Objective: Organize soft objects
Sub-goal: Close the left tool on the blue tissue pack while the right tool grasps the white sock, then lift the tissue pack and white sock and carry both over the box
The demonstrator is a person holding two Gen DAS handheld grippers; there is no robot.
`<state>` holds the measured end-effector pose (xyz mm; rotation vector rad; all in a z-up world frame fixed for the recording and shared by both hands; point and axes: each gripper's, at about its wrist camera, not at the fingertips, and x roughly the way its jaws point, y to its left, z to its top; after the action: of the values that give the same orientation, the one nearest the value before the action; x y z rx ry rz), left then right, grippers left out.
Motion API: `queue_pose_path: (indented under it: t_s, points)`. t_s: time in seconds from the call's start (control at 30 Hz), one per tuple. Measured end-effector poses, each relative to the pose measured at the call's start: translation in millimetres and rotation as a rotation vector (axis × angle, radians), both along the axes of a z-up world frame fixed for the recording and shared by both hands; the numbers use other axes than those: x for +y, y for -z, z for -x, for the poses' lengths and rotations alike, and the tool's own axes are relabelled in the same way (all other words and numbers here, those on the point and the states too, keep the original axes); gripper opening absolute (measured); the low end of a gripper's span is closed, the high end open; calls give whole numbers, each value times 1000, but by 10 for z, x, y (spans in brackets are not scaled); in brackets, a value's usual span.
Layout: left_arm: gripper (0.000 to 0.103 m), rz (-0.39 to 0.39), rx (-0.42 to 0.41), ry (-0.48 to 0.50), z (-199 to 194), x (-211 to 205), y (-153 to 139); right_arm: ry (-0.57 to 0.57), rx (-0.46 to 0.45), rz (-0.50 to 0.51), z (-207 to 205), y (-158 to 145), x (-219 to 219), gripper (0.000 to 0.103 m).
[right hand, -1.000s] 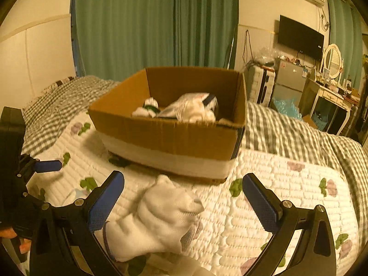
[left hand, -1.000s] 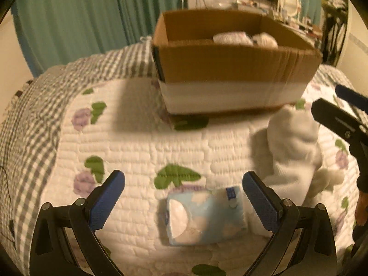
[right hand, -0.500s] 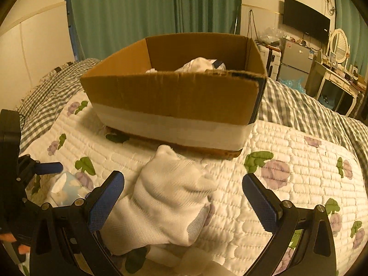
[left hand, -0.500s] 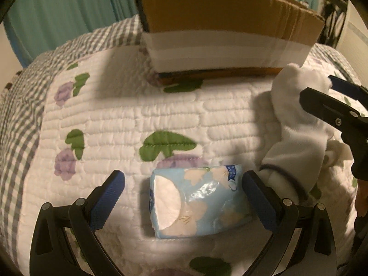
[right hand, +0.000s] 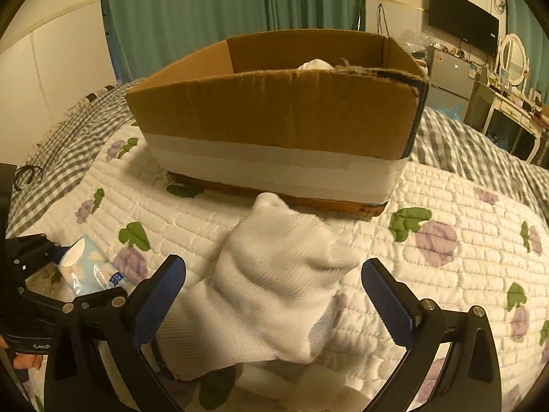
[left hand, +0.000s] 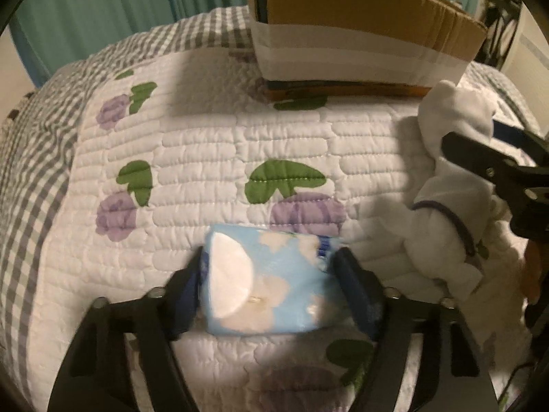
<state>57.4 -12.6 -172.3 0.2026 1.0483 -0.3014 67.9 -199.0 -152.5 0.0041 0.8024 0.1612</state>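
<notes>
1. The left tool has just been closing on the tissue pack; its pads now pinch the pack's two short ends, the long axis running across the jaws.
2. The right tool stands spread astride the white sock on the bed quilt, not yet pinching.
3. The cardboard box lies straight ahead of both tools.

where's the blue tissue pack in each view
Left wrist: the blue tissue pack sits low at centre, between the left claw pads, which have just been closing on it.
Right wrist: tissue pack at the far left edge, low.
Shared landmark: the cardboard box behind it.
</notes>
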Motion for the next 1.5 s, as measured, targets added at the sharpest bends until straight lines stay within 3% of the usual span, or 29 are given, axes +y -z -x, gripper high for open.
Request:
queue_pose_path:
  t_s: [0.03, 0.13, 0.3, 0.8, 1.33, 1.5]
  points:
    - [67, 6, -3, 1, 10, 8, -11, -5, 7, 5, -3, 14, 21, 76]
    - [63, 6, -15, 5, 9, 27, -31, 21, 3, 62, 10, 15, 55, 55]
    - [55, 9, -38, 6, 58, 40, -89, 29, -29, 72, 116, -101, 43, 42]
    - [53, 74, -131, -23, 96, 175, -532, 35, -229, 123, 519, -731, 71, 40]
    - [53, 177, -360, -16, 182, 206, -1432, 22, -354, 88, 774, -1338, 14, 40]
    - [53, 209, -395, -7, 203, 164, -1618, 26, -391, 73, 804, -1524, -39, 41]
